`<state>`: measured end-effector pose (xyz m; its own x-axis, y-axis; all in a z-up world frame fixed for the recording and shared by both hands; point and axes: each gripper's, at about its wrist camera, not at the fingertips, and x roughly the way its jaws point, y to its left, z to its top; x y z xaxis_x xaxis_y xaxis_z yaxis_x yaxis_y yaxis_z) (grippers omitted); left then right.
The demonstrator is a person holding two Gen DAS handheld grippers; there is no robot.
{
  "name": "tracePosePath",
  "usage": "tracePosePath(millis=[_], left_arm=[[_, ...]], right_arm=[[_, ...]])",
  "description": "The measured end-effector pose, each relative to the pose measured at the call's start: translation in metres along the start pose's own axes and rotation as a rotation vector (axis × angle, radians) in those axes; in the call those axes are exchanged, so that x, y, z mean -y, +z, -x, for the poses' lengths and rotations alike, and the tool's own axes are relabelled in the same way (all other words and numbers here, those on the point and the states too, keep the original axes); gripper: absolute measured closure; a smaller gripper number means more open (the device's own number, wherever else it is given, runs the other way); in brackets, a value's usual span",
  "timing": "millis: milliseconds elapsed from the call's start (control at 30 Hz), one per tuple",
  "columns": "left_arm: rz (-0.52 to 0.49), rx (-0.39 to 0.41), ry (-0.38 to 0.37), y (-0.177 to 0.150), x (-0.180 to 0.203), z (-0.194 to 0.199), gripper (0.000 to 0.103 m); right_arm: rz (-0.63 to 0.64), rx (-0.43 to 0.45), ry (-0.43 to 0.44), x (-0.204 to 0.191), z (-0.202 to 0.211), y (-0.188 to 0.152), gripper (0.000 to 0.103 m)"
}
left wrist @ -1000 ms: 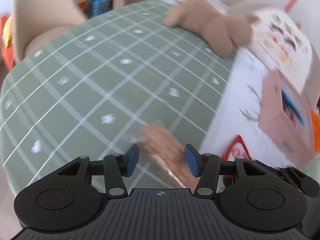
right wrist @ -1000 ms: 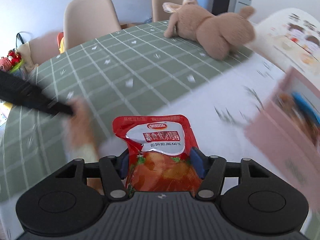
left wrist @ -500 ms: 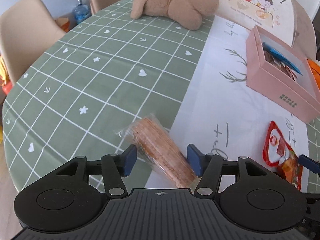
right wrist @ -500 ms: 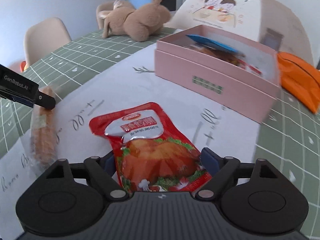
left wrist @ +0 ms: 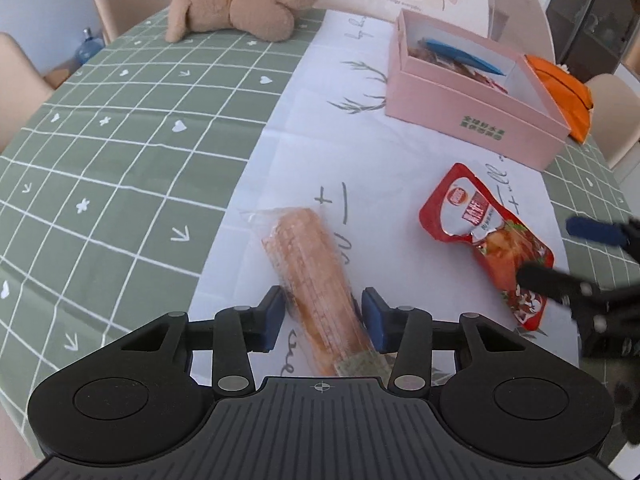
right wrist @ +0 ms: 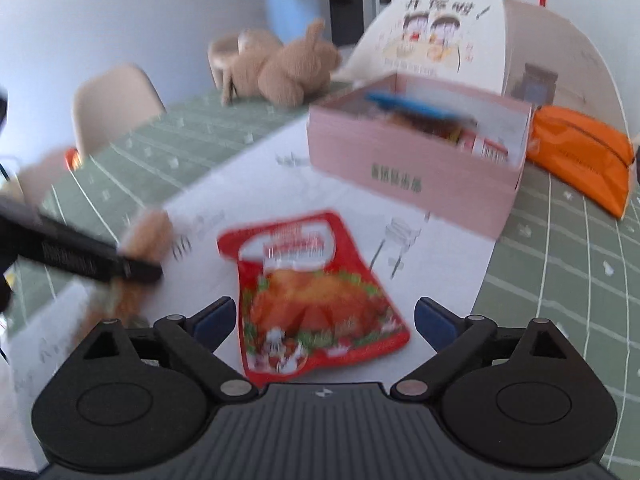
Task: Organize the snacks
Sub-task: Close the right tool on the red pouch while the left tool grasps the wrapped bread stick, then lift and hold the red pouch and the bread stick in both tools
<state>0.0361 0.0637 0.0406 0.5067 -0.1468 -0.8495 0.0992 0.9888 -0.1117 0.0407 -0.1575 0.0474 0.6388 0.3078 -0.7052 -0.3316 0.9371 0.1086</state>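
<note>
Left wrist: left gripper (left wrist: 323,319) straddles the corn pack (left wrist: 316,284). Jaws have just been closing; the corn's lower half sits between them, pads at or just off the wrap, can't tell if they press. Corn lies flat on the surface (left wrist: 120,152), on the white runner (left wrist: 304,136), long axis pointing away from the camera. Pink box (left wrist: 472,112) is the landmark: open, farther along the runner, beyond and to the right of the corn, well apart from it, snacks inside. Red pouch (left wrist: 486,240) lies flat between corn and box, nearer the box. Right gripper (left wrist: 568,256) reaches in from the right edge over the pouch's lower end. Plush rabbit (left wrist: 240,4) far left of the box, orange bag (left wrist: 564,92) just right of it.

Right wrist: blurred. Right gripper (right wrist: 322,322) jaws have just been opening and stand spread wide, clear of the red pouch (right wrist: 312,296) on both sides. Pouch lies flat on the runner in front of the pink box (right wrist: 416,160), not touching it. Left gripper (right wrist: 92,256) enters from the left, over the corn pack (right wrist: 140,256). Orange bag (right wrist: 584,156) right of the box, rabbit (right wrist: 280,64) behind it to the left.
</note>
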Motion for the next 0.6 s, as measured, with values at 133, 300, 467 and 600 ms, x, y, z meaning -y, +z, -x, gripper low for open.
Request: tracePosePath(millis=[133, 300, 467, 600], left_arm=[[-0.014, 0.015, -0.002, -0.005, 0.002, 0.001, 0.055], [-0.010, 0.021, -0.023, -0.008, -0.001, 0.003, 0.055], [0.030, 0.035, -0.039, -0.010, -0.005, 0.004, 0.056], [0.028, 0.031, -0.037, -0.009, -0.005, 0.004, 0.056]], right_arm=[[0.055, -0.024, -0.005, -0.002, -0.022, 0.015, 0.007], [0.007, -0.094, 0.027, -0.002, -0.060, 0.024, 0.005], [0.007, -0.099, 0.056, -0.009, -0.056, 0.020, 0.006], [-0.038, -0.122, 0.161, -0.010, -0.050, 0.020, 0.006]])
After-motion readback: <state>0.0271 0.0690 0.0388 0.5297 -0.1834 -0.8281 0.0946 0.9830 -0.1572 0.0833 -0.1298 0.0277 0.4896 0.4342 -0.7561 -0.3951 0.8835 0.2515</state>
